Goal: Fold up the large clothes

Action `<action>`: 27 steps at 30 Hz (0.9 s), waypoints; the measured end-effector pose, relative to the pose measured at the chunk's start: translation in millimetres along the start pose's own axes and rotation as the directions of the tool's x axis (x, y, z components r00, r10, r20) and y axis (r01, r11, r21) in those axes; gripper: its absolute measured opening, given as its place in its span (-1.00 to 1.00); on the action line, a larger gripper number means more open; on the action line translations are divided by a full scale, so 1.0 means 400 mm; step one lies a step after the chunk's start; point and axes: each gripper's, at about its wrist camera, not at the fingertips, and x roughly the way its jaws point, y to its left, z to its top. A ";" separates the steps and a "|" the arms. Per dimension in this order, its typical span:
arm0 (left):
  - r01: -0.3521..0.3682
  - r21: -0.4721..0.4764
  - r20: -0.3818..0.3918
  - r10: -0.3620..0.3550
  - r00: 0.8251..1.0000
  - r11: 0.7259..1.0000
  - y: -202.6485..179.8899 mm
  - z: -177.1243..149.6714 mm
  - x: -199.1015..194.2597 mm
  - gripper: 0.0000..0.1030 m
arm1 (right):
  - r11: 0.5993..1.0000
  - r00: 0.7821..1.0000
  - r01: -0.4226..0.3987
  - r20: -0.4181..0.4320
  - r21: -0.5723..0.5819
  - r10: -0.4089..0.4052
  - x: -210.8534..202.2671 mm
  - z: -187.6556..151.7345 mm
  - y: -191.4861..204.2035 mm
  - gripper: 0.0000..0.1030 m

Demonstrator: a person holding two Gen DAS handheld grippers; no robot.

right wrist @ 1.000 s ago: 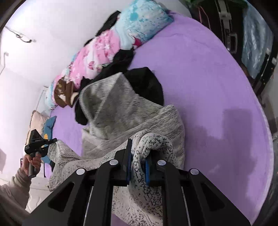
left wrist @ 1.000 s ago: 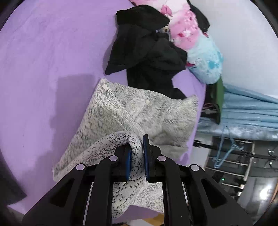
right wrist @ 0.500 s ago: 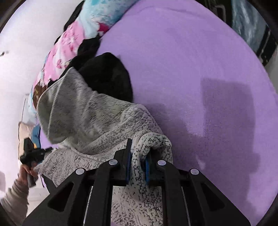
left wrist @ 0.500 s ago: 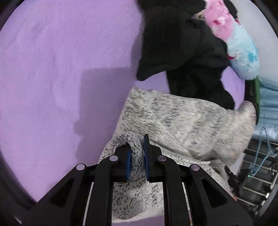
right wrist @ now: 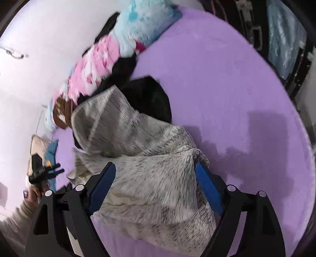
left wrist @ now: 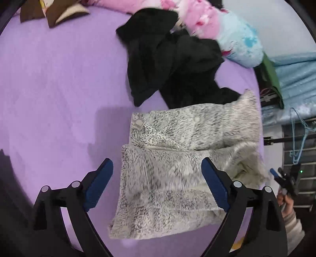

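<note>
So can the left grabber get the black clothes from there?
Probably yes. The left gripper is open and holds nothing, and the black clothes lie uncovered on the bed. Only the gray sweater lies between, flat enough to reach over.

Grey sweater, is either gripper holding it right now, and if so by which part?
Nothing is held. The left gripper and right gripper are both open over the grey sweater, which lies on the purple bed.

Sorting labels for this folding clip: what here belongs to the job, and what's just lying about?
Job: grey knit garment, left gripper, right gripper, both open.
Lying about: black clothes, pink-and-blue blanket, brown cushion.
</note>
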 end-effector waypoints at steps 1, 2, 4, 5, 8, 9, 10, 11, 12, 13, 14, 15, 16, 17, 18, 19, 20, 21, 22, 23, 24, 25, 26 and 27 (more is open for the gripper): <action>0.004 -0.004 0.009 -0.004 1.000 1.000 0.002 -0.009 -0.013 0.69 | 1.000 1.000 -0.001 0.011 -0.026 0.001 -0.018 -0.003 0.023 0.60; 0.013 -0.012 0.017 -0.013 1.000 1.000 0.006 -0.019 -0.025 0.69 | 0.998 1.000 0.010 0.011 -0.054 -0.010 -0.028 -0.006 0.044 0.60; 0.020 -0.033 0.033 -0.019 0.999 0.999 0.021 -0.048 -0.045 0.69 | 0.988 0.999 0.034 0.011 -0.152 -0.033 -0.040 -0.019 0.114 0.61; 0.014 -0.040 0.042 -0.012 0.999 0.999 0.028 -0.071 -0.054 0.69 | 0.977 0.998 0.055 0.013 -0.207 -0.054 -0.040 -0.028 0.149 0.61; -0.003 -0.044 0.063 0.006 0.998 0.999 0.039 -0.145 -0.067 0.69 | 0.917 0.998 0.068 0.025 -0.392 -0.063 -0.024 -0.077 0.291 0.66; -0.014 -0.043 0.068 0.017 0.998 0.999 0.042 -0.169 -0.066 0.69 | 0.888 0.997 0.072 0.025 -0.453 -0.068 -0.010 -0.095 0.338 0.66; -0.014 -0.044 0.069 0.017 0.997 0.999 0.049 -0.202 -0.063 0.69 | 0.848 0.997 0.078 0.021 -0.524 -0.079 0.010 -0.117 0.392 0.70; -0.005 -0.048 0.067 0.009 0.998 0.999 0.058 -0.234 -0.054 0.69 | 0.793 0.996 0.070 0.003 -0.605 -0.086 0.042 -0.145 0.455 0.77; -0.003 -0.047 0.058 0.006 0.998 0.999 0.067 -0.265 -0.039 0.69 | 0.748 0.996 0.058 -0.016 -0.662 -0.091 0.073 -0.170 0.505 0.80; -0.006 -0.042 0.048 0.008 0.999 0.999 0.074 -0.287 -0.026 0.69 | 0.701 0.995 0.039 -0.040 -0.713 -0.096 0.103 -0.192 0.552 0.80; -0.017 -0.028 0.032 0.018 0.999 0.999 0.078 -0.317 -0.002 0.69 | 0.639 0.993 -0.005 -0.077 -0.770 -0.085 0.144 -0.226 0.612 0.80; -0.026 -0.014 0.027 0.026 0.999 1.000 0.078 -0.333 0.008 0.67 | 0.602 0.992 -0.020 -0.093 -0.799 -0.091 0.171 -0.241 0.643 0.81; -0.045 0.014 0.023 0.044 0.999 0.999 0.076 -0.356 0.025 0.67 | 0.535 0.988 -0.031 -0.105 -0.844 -0.109 0.209 -0.269 0.688 0.81; -0.056 0.036 0.024 0.055 0.998 0.998 0.074 -0.373 0.036 0.67 | 0.452 0.986 -0.029 -0.098 -0.892 -0.131 0.244 -0.301 0.732 0.81; -0.064 0.051 0.028 0.062 0.998 0.997 0.072 -0.387 0.045 0.67 | 0.369 0.985 -0.025 -0.087 -0.929 -0.151 0.272 -0.331 0.765 0.81; -0.071 0.057 0.031 0.069 0.997 0.996 0.072 -0.395 0.050 0.67 | 0.277 0.983 -0.020 -0.069 -0.961 -0.168 0.300 -0.361 0.794 0.81; -0.077 0.060 0.035 0.075 0.997 0.995 0.072 -0.402 0.054 0.67 | 0.163 0.980 0.011 -0.022 -0.987 -0.196 0.335 -0.398 0.819 0.82; -0.076 0.053 0.038 0.074 0.997 0.996 0.074 -0.409 0.059 0.67 | 0.076 0.977 0.030 0.013 -0.997 -0.214 0.358 -0.430 0.831 0.82; -0.061 0.029 0.038 0.060 0.997 0.998 0.084 -0.414 0.067 0.67 | 0.000 0.975 0.039 0.038 -0.999 -0.221 0.383 -0.457 0.841 0.82; -0.054 0.014 0.038 0.053 0.998 0.998 0.091 -0.421 0.073 0.67 | -0.084 0.974 0.038 0.056 -0.996 -0.221 0.409 -0.486 0.850 0.82; -0.050 -0.009 0.038 0.051 0.998 0.999 0.101 -0.423 0.083 0.67 | -0.133 0.972 0.046 0.075 -0.990 -0.224 0.422 -0.506 0.856 0.82; -0.051 -0.023 0.039 0.052 0.998 0.998 0.109 -0.423 0.088 0.67 | -0.171 0.968 0.054 0.093 -0.984 -0.231 0.439 -0.519 0.857 0.82; -0.046 -0.039 0.040 0.047 0.998 0.998 0.120 -0.421 0.095 0.67 | -0.199 0.965 0.053 0.101 -0.979 -0.242 0.462 -0.529 0.857 0.82; -0.037 -0.049 0.043 0.039 0.998 0.998 0.132 -0.421 0.100 0.67 | -0.220 0.961 0.060 0.116 -0.974 -0.251 0.478 -0.537 0.856 0.82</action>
